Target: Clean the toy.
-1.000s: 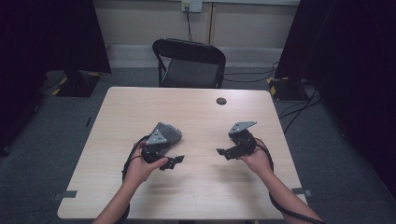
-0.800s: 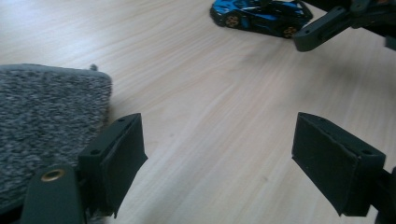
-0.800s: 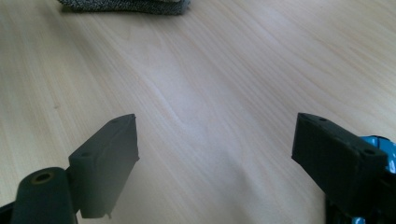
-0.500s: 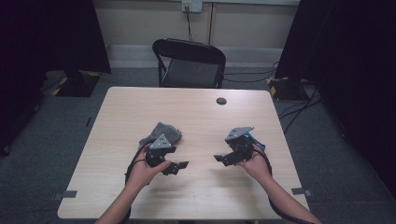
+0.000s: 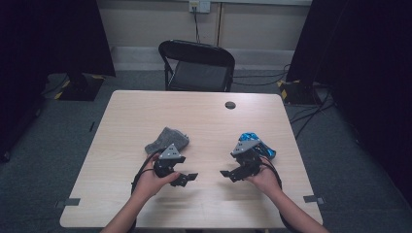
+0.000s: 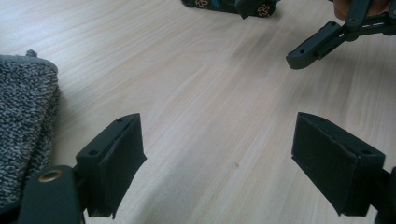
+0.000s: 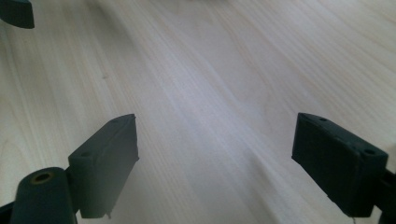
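Observation:
A folded grey knitted cloth [image 5: 166, 138] lies on the wooden table [image 5: 204, 116], just behind my left gripper [image 5: 187, 178]. In the left gripper view the cloth [image 6: 23, 126] sits left of the open jaws of the left gripper [image 6: 217, 140], with bare wood between them. A shiny blue thing [image 5: 257, 143] lies just behind my right gripper [image 5: 228, 174]. The right gripper [image 7: 217, 140] stands open over bare wood. The two grippers point at each other, a short gap apart.
A black folding chair [image 5: 199, 65] stands behind the table's far edge. A dark round grommet [image 5: 230, 105] is set in the tabletop at the far right of centre. The other gripper's jaw [image 6: 317, 44] reaches into the left gripper view.
My right gripper has drawn back toward the near edge, uncovering the blue thing behind it. The left gripper has barely shifted. Both stay open.

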Tool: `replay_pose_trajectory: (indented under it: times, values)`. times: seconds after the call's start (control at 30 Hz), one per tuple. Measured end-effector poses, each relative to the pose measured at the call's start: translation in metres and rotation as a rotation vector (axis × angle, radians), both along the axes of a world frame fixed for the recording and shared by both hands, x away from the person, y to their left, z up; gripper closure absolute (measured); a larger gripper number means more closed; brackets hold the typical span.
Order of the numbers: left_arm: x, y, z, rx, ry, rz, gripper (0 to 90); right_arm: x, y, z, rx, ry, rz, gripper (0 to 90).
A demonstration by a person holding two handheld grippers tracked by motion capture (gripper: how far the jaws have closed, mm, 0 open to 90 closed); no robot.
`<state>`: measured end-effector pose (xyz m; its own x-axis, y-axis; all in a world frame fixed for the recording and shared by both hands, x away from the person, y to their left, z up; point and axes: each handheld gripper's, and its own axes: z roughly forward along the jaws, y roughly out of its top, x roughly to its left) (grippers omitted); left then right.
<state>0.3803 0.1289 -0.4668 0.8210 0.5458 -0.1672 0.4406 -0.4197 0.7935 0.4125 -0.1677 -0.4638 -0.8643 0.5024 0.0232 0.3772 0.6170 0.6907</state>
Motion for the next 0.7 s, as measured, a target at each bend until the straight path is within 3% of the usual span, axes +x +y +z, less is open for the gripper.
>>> replay_pose_trajectory:
  times: [0.7]
  values:
    - [-0.013,-0.002,-0.012,0.026,0.02,-0.055,16.4,-0.02,0.003,-0.01,0.001,0.01,0.047,13.7]
